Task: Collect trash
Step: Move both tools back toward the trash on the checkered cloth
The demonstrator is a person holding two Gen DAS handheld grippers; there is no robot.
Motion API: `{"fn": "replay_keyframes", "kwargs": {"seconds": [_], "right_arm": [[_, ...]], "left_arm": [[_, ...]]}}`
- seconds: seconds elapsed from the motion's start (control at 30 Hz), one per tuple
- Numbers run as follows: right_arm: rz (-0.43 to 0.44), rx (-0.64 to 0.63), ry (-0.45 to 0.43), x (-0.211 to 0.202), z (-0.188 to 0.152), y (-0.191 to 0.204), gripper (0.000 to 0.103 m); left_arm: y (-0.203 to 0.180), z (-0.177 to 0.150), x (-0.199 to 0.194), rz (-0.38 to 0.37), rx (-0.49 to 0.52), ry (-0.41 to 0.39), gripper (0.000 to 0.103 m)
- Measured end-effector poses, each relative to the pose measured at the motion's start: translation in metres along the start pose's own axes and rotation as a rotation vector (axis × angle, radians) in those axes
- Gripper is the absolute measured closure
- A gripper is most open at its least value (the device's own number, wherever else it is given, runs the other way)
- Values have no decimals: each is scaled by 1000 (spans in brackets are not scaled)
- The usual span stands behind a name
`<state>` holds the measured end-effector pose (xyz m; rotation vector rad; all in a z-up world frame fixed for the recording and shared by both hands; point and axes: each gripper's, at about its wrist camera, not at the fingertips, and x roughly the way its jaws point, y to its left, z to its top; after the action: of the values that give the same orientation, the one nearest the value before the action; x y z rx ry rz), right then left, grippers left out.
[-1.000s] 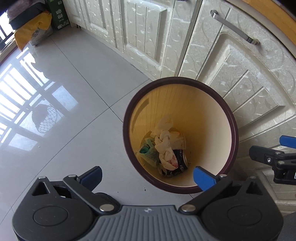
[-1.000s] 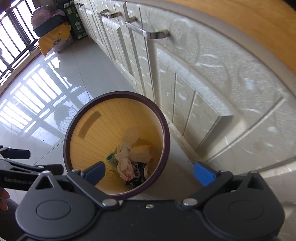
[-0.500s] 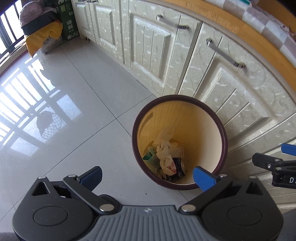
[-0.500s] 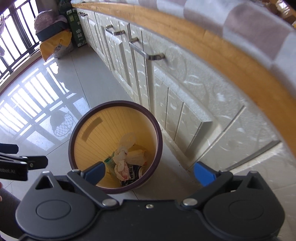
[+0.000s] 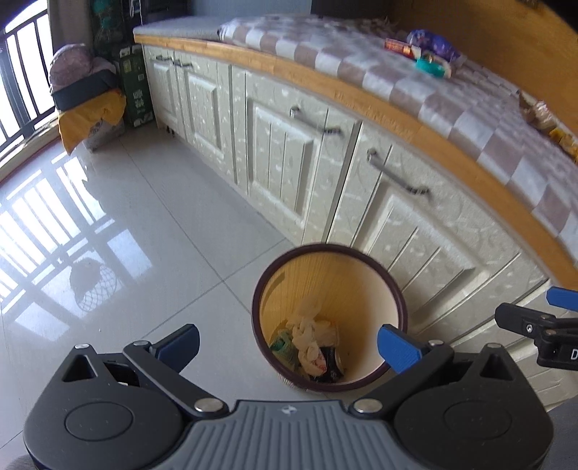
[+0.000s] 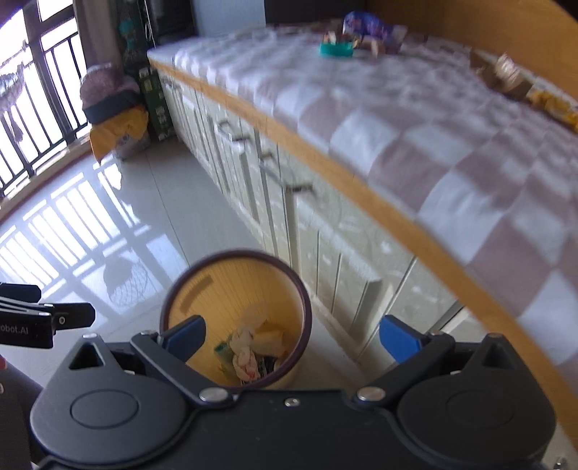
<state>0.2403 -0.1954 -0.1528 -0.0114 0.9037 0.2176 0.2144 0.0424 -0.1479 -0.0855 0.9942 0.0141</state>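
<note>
Checked cushion point(image 6: 415, 119) with wrappers point(image 6: 372, 29) has come into view as both grippers rose from the wastebasket point(image 5: 328, 318), so more trash awaits up there. Left gripper point(image 5: 289, 343) and right gripper point(image 6: 292, 338) gape wide, the 2 holding nothing; collected scraps point(image 5: 310, 347) lie in the basket.

Below me the round bin point(image 5: 329, 318) stands upright on the floor tiles, close against the cabinet fronts, dark-rimmed and yellow inside. At its bottom lies crumpled white tissue point(image 5: 307, 340) with a green wrapper point(image 5: 283, 346) and a dark wrapper point(image 5: 330, 363) beside it.
</note>
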Motion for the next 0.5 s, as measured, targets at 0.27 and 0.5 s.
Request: {"fn": "replay_keyframes", "kwargs": {"seconds": [0.27,0.5], "right_arm": [[-34,-2,-153,-58,19,-10,0],[-81,21,-305,-102,43,-30,0]], "left_arm": [[-8,22,-51,-26,11,-163,0],[-21,47,-80,-44,23,-303,0]]}}
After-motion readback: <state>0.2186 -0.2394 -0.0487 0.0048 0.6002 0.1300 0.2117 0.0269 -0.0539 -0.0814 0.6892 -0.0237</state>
